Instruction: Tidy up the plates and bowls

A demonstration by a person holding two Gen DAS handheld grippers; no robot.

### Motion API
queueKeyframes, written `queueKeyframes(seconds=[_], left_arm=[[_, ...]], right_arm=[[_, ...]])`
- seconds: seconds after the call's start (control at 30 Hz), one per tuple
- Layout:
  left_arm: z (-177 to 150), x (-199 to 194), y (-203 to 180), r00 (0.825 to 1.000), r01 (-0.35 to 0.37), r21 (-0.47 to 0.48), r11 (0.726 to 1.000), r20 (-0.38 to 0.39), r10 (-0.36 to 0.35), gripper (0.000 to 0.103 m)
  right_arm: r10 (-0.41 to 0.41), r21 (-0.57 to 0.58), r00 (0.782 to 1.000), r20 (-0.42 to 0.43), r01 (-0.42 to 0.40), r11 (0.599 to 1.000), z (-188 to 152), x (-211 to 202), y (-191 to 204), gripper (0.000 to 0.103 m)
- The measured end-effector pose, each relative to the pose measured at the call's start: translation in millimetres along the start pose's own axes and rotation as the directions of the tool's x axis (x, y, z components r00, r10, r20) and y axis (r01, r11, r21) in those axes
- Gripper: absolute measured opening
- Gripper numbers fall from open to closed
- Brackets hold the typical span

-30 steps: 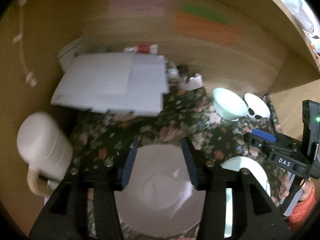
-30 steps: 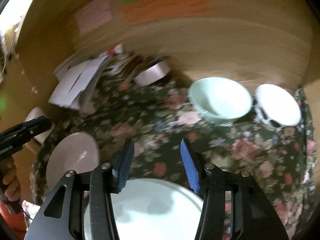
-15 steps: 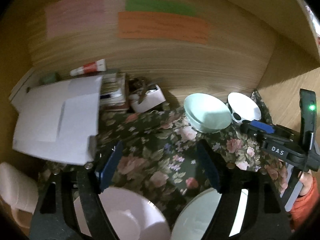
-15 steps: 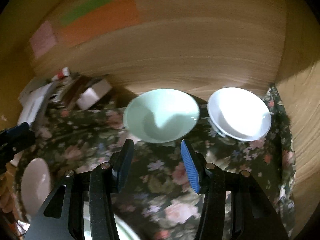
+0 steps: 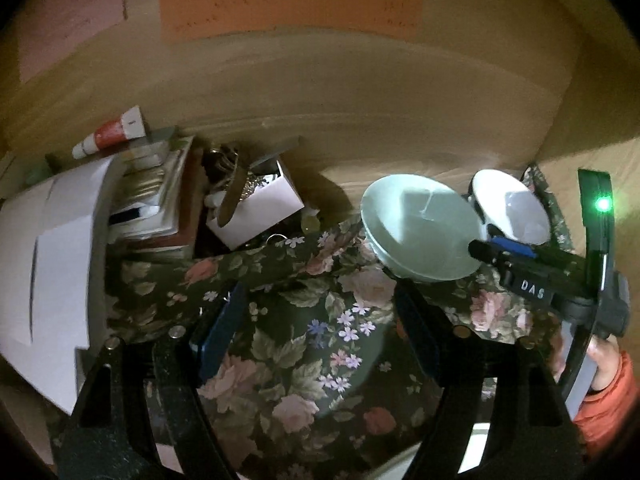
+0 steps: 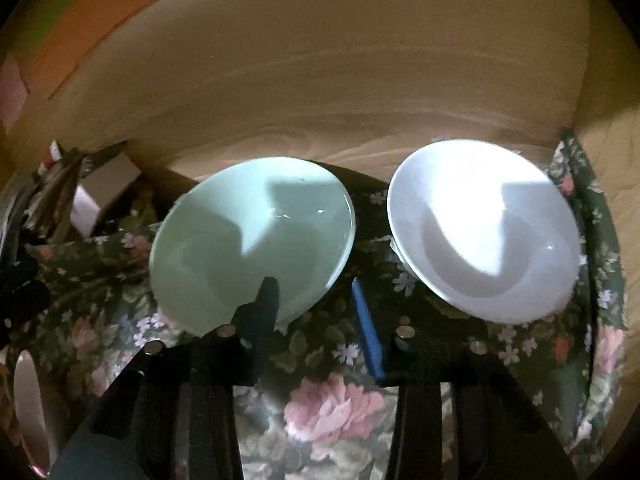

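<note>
- My right gripper [image 6: 316, 300] is spread around the near right rim of the mint green bowl [image 6: 256, 232]: the left finger sits over the inside of the bowl, the blue-padded right finger is outside it, over the cloth. It hasn't clamped yet, and I can't tell if either pad actually touches the rim.
- The white bowl [image 6: 484, 232] sits just to the right of the green one, close but with a strip of cloth showing between them. Both are at the far end of the floral tablecloth [image 6: 332, 400], near the wooden back wall [image 6: 320, 60].
- My left gripper [image 5: 316, 332] is wide open with nothing in it, hanging over bare tablecloth nearer than the bowls and to their left.
- From the left camera the right gripper [image 5: 504, 252] shows up on the right, its tip overlapping the green bowl [image 5: 416, 228], with the white bowl [image 5: 512, 208] behind it.
- Far left is clutter: a sheet of white paper [image 5: 48, 264], a stack of books [image 5: 160, 200], a small white box [image 5: 260, 208] full of odds and ends, and a red and white tube [image 5: 112, 132].
- Orange and pink notes are stuck on the wall [image 5: 288, 4].
- A pale plate edge [image 6: 28, 400] peeks in at near left in the right camera.
</note>
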State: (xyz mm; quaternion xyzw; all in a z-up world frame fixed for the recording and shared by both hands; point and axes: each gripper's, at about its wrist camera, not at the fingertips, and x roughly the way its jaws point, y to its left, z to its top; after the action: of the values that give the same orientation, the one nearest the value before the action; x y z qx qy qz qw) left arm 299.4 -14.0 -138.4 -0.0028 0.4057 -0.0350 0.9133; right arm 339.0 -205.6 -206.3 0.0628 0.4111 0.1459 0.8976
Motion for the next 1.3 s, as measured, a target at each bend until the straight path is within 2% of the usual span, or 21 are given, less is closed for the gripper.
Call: queueKeyframes(seconds=[0.07, 0.23, 0.43, 0.53, 0.83, 1.03, 1.13, 1.23, 1.3], left_arm=[[0.6, 7.2, -1.2, 1.0, -0.01, 0.016, 1.0, -0.005, 0.01, 0.077], [3.4, 21.4, -2.7, 1.0, -0.004, 0.029, 1.0, -0.029, 0.005, 0.077], [2.1, 32.1, 0.0, 0.999, 0.016, 0.015, 1.0, -0.052, -0.015, 0.077], [1.3, 36.1, 0.2, 0.998, 0.026, 0.009, 1.0, -0.066, -0.026, 0.077], [-5.5, 43.4, 0.9, 0.992, 0.036, -0.008, 0.999, -0.119, -0.037, 0.077], [-13.2, 48.1, 4.8, 0.986, 0.034, -0.027, 0.999, -0.164, -0.039, 0.077], [-19.2, 47.2, 6.7, 0.982, 0.029, -0.022, 0.999, -0.184, -0.032, 0.077], [-26.4, 47.2, 8.0, 0.978, 0.028, -0.011, 1.0, -0.205, -0.03, 0.074], [-30.7, 48.9, 7.7, 0.974, 0.028, -0.005, 1.0, -0.223, -0.028, 0.069]], right_arm=[[0.023, 0.012, 1.0, -0.014, -0.023, 1.0, 2.3, 7.1, -2.4, 0.029], [0.035, 0.026, 0.999, -0.034, -0.034, 0.999, 4.7, 19.0, -2.7, 0.028], [0.026, -0.025, 0.999, -0.031, -0.027, 0.999, 5.1, 26.1, 6.2, 0.026], [0.046, -0.05, 0.998, -0.051, -0.048, 0.998, 3.8, 28.4, 13.6, 0.025], [0.103, -0.146, 0.991, -0.09, -0.115, 0.983, -23.2, 14.7, 46.2, 0.022], [0.161, -0.214, 0.976, -0.147, -0.191, 0.958, -47.7, -1.2, 70.8, 0.022], [0.169, -0.228, 0.97, -0.176, -0.207, 0.951, -58.5, -10.0, 77.0, 0.024], [0.161, -0.201, 0.974, -0.161, -0.192, 0.961, -61.6, -19.8, 76.9, 0.026], [0.171, -0.178, 0.976, -0.136, -0.194, 0.965, -58.1, -27.3, 67.3, 0.034]])
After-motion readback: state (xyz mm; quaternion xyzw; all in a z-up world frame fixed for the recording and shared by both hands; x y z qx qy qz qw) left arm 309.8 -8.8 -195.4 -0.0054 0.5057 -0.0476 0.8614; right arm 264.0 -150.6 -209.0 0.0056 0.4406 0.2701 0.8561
